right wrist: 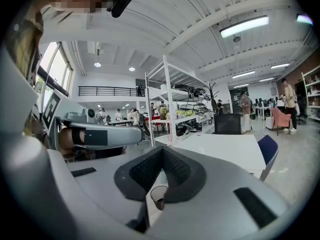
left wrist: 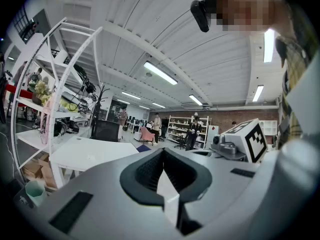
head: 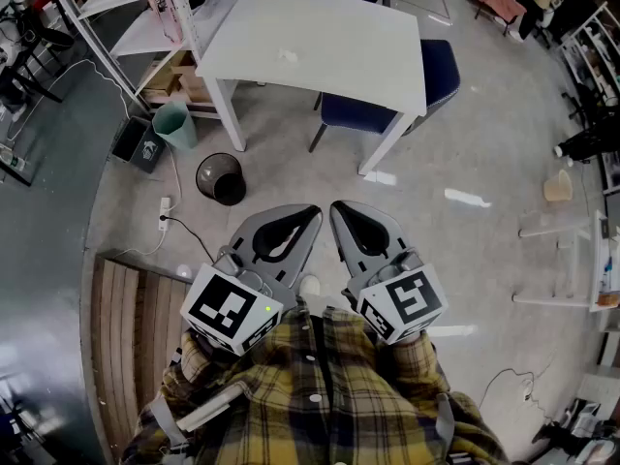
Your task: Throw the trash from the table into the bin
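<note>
- Open grey concrete floor [head: 465, 250] lies between the person and the near edge of the white rectangular table [head: 368, 46]; a dark blue chair [head: 441, 71] is tucked at its right corner.
- One crumpled white scrap of trash [head: 288, 56] sits on the tabletop, well inside the edges.
- Two bins: a round black mesh bin [head: 221, 178] on the floor near the table's front-left leg, and a teal plastic bin [head: 175, 124] further left.
- Two grippers (both empty): the left gripper [head: 310, 213] and the right gripper [head: 337, 209] have their jaws closed together, side by side, well short of the table.
</note>
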`<state>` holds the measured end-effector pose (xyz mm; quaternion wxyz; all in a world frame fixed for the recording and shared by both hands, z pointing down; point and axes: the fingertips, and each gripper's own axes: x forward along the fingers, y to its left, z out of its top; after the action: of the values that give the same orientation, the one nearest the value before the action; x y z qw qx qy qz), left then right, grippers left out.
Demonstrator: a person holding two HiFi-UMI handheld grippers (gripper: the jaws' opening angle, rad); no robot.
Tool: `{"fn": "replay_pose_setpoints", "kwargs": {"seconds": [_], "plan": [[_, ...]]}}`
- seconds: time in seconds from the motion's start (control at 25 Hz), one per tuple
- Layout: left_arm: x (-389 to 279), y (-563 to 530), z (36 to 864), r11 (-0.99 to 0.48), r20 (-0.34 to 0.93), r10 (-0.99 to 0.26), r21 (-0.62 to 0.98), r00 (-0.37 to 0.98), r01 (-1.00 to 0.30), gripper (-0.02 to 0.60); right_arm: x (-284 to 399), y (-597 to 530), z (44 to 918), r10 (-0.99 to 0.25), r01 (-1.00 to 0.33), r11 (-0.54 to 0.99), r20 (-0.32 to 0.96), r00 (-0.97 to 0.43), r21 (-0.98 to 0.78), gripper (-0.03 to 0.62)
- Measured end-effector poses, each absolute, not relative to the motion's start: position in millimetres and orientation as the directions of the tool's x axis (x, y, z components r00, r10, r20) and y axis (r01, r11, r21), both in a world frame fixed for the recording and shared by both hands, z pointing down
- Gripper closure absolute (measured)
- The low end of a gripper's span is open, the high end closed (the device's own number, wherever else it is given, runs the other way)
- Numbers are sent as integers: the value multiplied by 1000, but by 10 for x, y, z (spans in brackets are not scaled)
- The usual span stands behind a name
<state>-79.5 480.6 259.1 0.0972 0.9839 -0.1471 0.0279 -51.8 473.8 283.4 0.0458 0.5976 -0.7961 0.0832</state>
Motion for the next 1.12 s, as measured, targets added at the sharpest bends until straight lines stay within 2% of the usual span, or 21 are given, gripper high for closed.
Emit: {"fn": "replay_pose_setpoints", "kwargs": {"seconds": [1.12], "plan": [[-484, 4877, 2842, -923, 127, -311, 194, 942, -331, 572, -9, 4867, 3115, -947, -965, 241, 195, -256, -101, 595]]}}
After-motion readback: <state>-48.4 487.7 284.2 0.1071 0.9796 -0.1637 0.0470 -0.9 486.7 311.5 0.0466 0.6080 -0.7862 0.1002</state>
